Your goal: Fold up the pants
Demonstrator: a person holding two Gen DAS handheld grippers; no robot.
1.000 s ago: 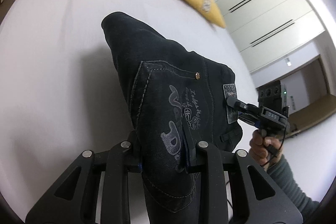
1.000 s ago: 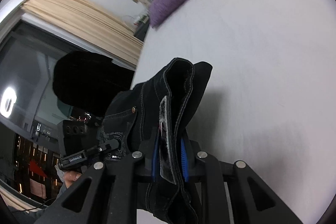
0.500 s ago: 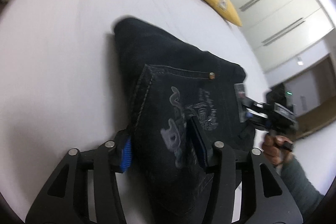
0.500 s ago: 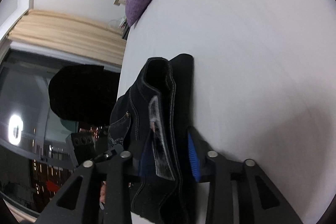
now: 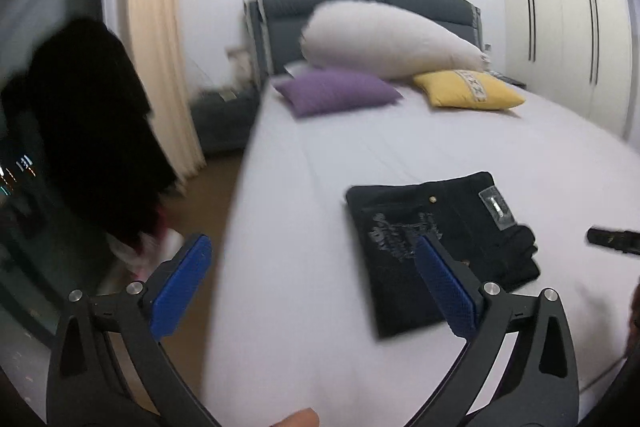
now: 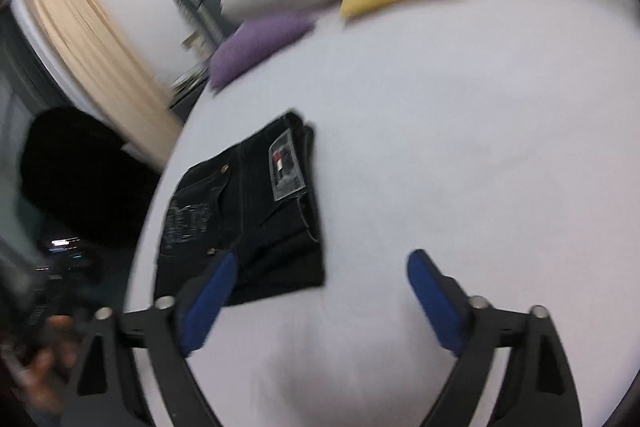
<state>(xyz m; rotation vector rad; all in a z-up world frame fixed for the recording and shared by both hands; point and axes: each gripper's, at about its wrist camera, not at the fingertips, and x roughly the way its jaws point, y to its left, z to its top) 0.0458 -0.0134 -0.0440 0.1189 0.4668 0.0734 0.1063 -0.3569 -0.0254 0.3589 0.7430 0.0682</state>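
The black pants [image 5: 436, 235] lie folded into a flat rectangle on the white bed [image 5: 320, 187], near its left edge, with the back pocket and grey label facing up. They also show in the right wrist view [image 6: 248, 211]. My left gripper [image 5: 312, 283] is open and empty, held back from the pants, its right finger overlapping their near edge in the picture. My right gripper [image 6: 320, 291] is open and empty, above the bed just short of the pants. The right gripper's tip [image 5: 612, 239] shows at the left view's right edge.
A purple cushion [image 5: 336, 91], a yellow cushion [image 5: 468, 91] and a large white pillow [image 5: 384, 39] lie at the grey headboard. Beige curtain [image 5: 156, 67] and dark clothing [image 5: 84, 131] stand left of the bed. White wardrobes [image 5: 568, 19] line the right wall.
Both grippers opened, let go of the pants and pulled back and up. The pants now lie flat and folded on the bed.
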